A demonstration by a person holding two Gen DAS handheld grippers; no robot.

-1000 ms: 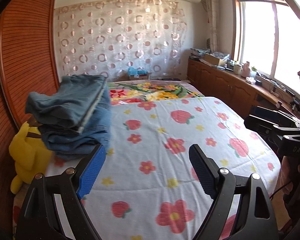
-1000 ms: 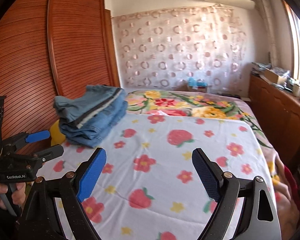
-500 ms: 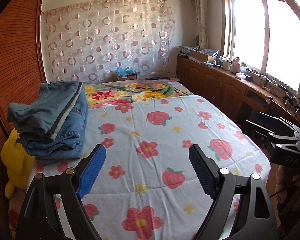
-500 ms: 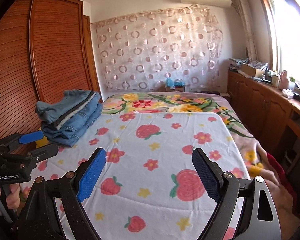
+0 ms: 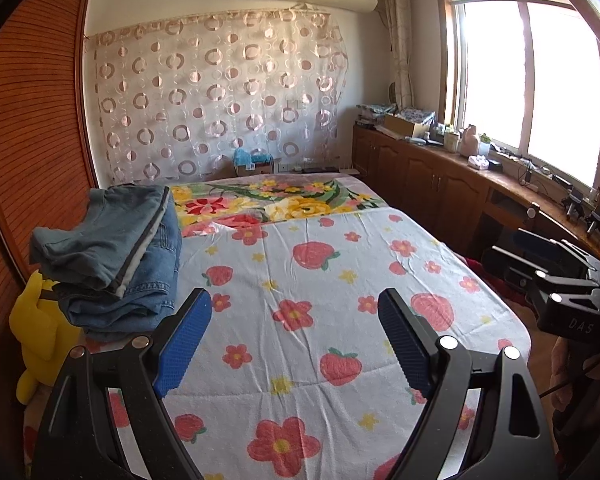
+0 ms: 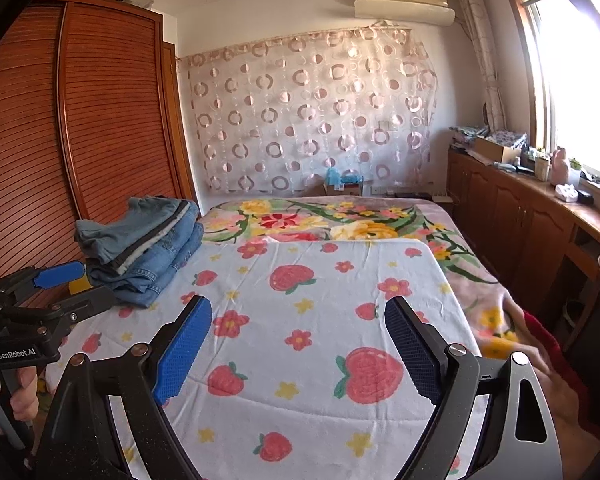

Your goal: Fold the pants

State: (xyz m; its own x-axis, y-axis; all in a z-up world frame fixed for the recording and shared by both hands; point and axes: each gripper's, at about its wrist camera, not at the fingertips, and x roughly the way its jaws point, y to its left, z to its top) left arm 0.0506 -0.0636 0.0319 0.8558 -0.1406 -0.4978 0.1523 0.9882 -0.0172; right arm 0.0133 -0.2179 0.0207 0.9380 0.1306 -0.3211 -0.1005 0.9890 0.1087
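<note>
From the left wrist view, the left gripper (image 5: 294, 344) hangs over the bed (image 5: 380, 280), its jaws spread wide with nothing between the ribbed blue pads. The folded pants (image 5: 112, 264), soft faded denim, sit stacked at the bed's left edge beside a yellow plush toy (image 5: 40, 332), probably parked clear of the folding space.

From the right wrist view, the right gripper (image 6: 298, 350) is likewise wide and empty above the strawberry-print sheet (image 6: 320, 300); the pants lie well apart at the left.
</note>
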